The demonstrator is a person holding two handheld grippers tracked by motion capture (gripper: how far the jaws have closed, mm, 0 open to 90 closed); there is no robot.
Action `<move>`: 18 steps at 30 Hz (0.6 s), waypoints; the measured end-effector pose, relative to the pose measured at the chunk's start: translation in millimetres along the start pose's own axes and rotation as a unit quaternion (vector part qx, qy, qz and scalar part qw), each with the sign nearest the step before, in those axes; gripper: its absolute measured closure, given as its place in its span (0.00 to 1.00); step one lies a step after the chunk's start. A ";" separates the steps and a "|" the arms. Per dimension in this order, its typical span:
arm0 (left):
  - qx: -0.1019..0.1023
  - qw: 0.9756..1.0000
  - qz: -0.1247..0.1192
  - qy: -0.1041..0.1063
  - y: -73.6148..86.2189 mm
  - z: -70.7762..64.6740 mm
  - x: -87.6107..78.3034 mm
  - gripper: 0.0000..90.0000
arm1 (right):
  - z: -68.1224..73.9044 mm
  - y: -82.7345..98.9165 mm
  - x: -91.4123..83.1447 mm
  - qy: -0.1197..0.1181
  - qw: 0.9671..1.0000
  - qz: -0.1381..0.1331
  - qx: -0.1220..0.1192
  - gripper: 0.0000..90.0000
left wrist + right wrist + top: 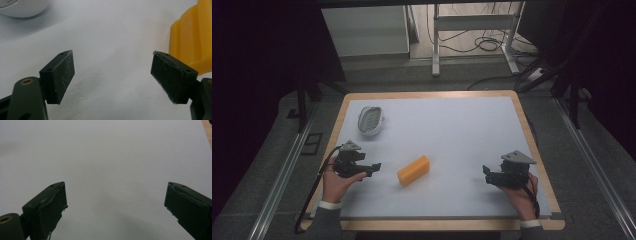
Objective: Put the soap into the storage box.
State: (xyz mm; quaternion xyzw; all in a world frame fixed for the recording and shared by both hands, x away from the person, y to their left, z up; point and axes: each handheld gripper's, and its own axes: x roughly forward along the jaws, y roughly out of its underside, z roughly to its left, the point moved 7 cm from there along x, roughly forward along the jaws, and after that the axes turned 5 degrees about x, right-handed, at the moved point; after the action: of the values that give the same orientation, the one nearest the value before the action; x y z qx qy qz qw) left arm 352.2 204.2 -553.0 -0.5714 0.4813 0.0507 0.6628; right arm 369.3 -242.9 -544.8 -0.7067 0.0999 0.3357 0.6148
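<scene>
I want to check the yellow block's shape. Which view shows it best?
The high view: the whole yellow block lies on the white mat. The left gripper view catches only its edge, cropped at the right. The right gripper view faces bare mat.

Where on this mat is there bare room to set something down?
Most of the mat is bare: the whole far right, from the white dish across to the right edge, and the stretch between the yellow block and the right gripper. It is tighter between the left gripper and the block.
</scene>
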 end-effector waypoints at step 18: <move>-0.001 1.000 -0.003 0.005 -0.6 1.7 -2.4 0.22 | -13.2 4.4 -7.6 0.016 1.000 -0.009 0.019 0.05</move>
State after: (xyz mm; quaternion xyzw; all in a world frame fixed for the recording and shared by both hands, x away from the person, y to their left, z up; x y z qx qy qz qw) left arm 352.3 206.5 -551.1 -0.5736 0.4829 0.0463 0.6600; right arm 365.7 -258.3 -543.5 -0.7012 0.1099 0.3168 0.6292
